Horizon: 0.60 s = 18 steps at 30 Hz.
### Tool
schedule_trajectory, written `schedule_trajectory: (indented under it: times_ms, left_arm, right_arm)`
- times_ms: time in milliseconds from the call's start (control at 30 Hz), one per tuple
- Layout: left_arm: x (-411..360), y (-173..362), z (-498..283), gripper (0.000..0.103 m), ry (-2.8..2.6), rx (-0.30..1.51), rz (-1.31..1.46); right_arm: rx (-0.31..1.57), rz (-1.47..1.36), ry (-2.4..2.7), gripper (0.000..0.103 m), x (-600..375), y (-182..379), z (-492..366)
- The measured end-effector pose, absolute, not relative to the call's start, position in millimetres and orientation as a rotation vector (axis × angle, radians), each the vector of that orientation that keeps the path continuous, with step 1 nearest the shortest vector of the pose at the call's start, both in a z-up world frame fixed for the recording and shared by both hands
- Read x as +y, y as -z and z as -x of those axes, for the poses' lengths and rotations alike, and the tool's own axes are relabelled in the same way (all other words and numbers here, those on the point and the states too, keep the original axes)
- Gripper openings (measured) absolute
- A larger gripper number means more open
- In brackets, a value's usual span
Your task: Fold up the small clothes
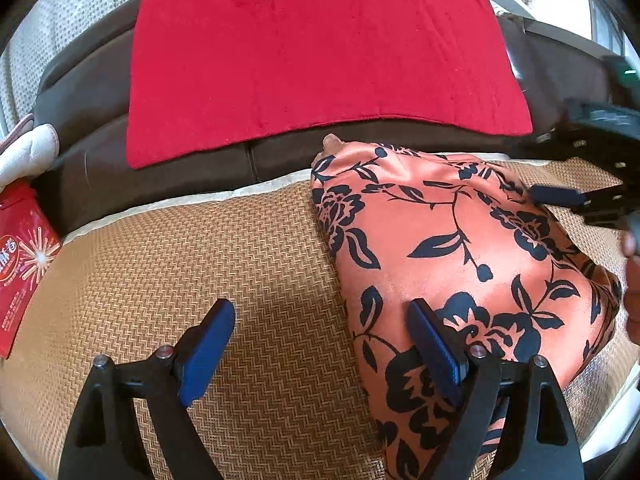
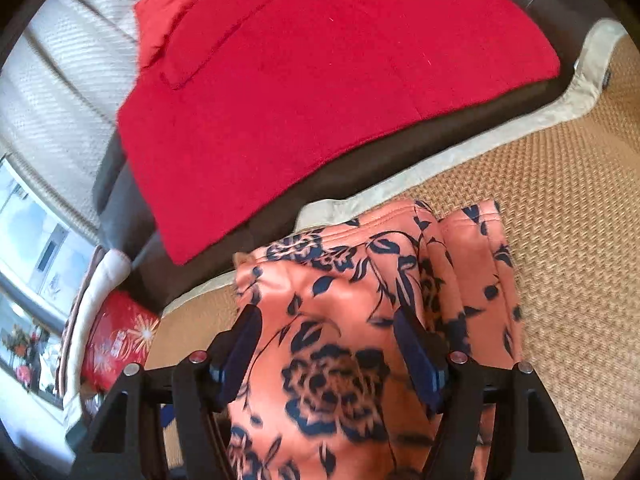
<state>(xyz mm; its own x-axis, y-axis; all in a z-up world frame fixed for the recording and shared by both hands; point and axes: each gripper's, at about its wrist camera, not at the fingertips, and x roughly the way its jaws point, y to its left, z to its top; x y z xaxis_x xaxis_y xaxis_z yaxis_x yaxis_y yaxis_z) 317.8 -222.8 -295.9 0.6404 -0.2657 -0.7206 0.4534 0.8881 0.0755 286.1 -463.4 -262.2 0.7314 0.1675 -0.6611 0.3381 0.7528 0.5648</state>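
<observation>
Your left gripper [image 1: 320, 348] hangs spread wide over the woven straw mat [image 1: 200, 264], with nothing between its blue pads; the right-hand pad [image 1: 434, 350] sits over the near edge of the garment, though whether it touches the cloth you cannot tell. The orange garment with a dark floral print [image 1: 460, 248] lies folded on the mat, from the middle of the left wrist view out toward 4 o'clock. Your right gripper [image 1: 580, 196] comes in blurred at 3 o'clock in that view, above the garment's far side.

In the right wrist view, your right gripper [image 2: 328, 354] also stands apart, its pads either side of the orange floral garment [image 2: 352, 320] below; the cloth looks to lie under them rather than pinched. The garment runs from the centre down to 6 o'clock, with a folded, stitched band at about 1 o'clock from centre.

A red cloth with a sewn pocket [image 1: 320, 60] is draped over the dark brown cushion [image 1: 92, 88] at 12 o'clock. A red printed packet [image 1: 20, 264] lies at 9 o'clock, at the mat's edge.
</observation>
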Motion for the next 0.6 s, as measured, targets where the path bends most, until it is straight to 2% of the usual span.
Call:
schedule_trajectory:
  times_ms: [133,333,600]
  left_arm:
    - [-224.8,294.4,-317.1,0.088,0.423,0.771,-0.265]
    - [-227.0,295.3,-321.2,0.088,0.419,0.773,-0.257]
    - [-229.6,293.3,-316.7,0.088,0.403,0.756,-0.26]
  right_arm:
    - [0.85,-0.798,0.116,0.071,-471.0,295.1,-306.1]
    - [0.844,-0.74,0.123,0.072,-459.2,282.6,-301.6]
    - [0.809,-0.705,0.06,0.072,-455.1,255.1,-252.6]
